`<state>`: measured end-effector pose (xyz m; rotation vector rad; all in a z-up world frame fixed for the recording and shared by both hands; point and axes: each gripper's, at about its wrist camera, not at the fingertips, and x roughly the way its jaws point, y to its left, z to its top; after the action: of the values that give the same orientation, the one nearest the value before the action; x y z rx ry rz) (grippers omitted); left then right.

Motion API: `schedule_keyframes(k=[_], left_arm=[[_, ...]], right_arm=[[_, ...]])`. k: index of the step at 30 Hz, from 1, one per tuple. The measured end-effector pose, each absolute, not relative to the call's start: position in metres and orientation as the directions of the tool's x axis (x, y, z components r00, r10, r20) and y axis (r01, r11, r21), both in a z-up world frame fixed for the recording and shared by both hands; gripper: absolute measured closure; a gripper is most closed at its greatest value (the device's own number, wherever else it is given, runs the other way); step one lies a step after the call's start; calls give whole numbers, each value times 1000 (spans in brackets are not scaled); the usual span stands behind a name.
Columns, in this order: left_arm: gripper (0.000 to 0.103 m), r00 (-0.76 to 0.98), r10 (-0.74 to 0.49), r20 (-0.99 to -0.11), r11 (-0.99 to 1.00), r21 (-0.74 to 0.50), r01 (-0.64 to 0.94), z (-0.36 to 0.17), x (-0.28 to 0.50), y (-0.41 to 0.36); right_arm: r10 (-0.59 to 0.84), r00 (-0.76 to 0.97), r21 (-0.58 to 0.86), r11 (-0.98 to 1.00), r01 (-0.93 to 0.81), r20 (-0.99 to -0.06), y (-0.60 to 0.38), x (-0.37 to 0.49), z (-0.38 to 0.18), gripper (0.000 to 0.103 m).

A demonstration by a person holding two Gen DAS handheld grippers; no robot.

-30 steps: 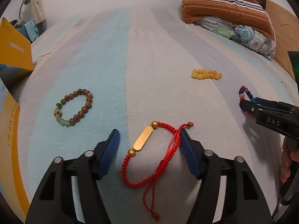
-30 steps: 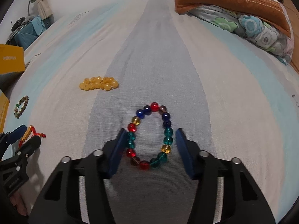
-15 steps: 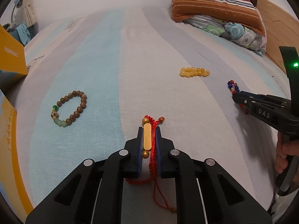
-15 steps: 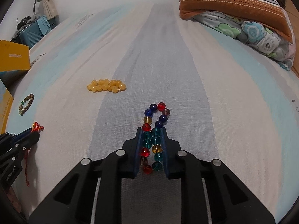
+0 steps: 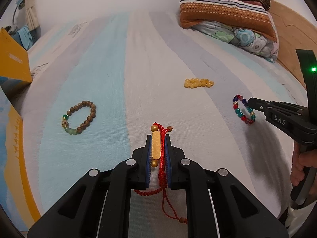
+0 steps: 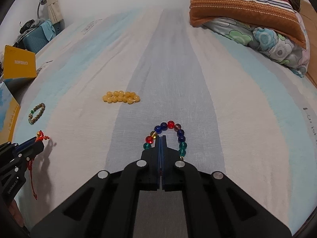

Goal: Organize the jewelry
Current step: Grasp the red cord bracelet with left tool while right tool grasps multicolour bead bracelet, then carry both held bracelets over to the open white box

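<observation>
My left gripper (image 5: 158,136) is shut on the red cord bracelet (image 5: 156,146), with its gold bar and red cord pinched between the blue pads; the tail cords dangle below. My right gripper (image 6: 160,136) is closing, its jaws pressed flat together inside the loop of the multicoloured glass bead bracelet (image 6: 170,124). Beads fan out on both sides of the tips, and the near part of the loop is hidden under the fingers. In the left wrist view the bead bracelet (image 5: 236,105) hangs at the right gripper (image 5: 250,100) tip, just above the striped bed sheet (image 5: 138,69).
A brown wooden bead bracelet (image 5: 92,112) lies on the sheet to the left. A folded yellow bead bracelet (image 5: 198,83) lies further back in the middle. A yellow box (image 5: 11,63) borders the left edge. Stacked pillows (image 5: 223,8) fill the back right.
Both grippers closed from wide open, the left on the red cord bracelet, the right on the bead bracelet. The right jaws then met fully, beads spreading to both sides. Both lifted slightly.
</observation>
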<state>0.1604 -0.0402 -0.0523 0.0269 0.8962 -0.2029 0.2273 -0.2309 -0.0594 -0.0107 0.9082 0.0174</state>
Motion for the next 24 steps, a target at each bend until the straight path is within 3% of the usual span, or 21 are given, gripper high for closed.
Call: schedule_keyframes(k=[7,10,12,13,17,24], left_arm=[[92,625,-164,-763,981,-63,181,-38,153,-37],[92,625,-162,-763,982,-61,180,-38,153,-37],[92,624,-162,-764,982,-61,180,-39,153,-37],[92,624,-161,-765,982,-60,180,-39,154,-38],[92,622,-158,-767,983,-60,176,-42,157,-37],[92,613,-156,-774,983,-58,176,-48,160,-36]], right_arm=[[-22,632,-16,1000,15,-775,-237,220,-49,102],[-62,607,-41,998,48,-792,-245,226,-61,97],[-58,594,-31,998,55,-802,-250,230,-68,81],[-57,591,-27,998,59,-805,-252,232,-71,78],[-56,593,-26,998,59,-803,-252,234,-75,70],[-77,565,-52,997,59,-821,-251,245,-91,69]])
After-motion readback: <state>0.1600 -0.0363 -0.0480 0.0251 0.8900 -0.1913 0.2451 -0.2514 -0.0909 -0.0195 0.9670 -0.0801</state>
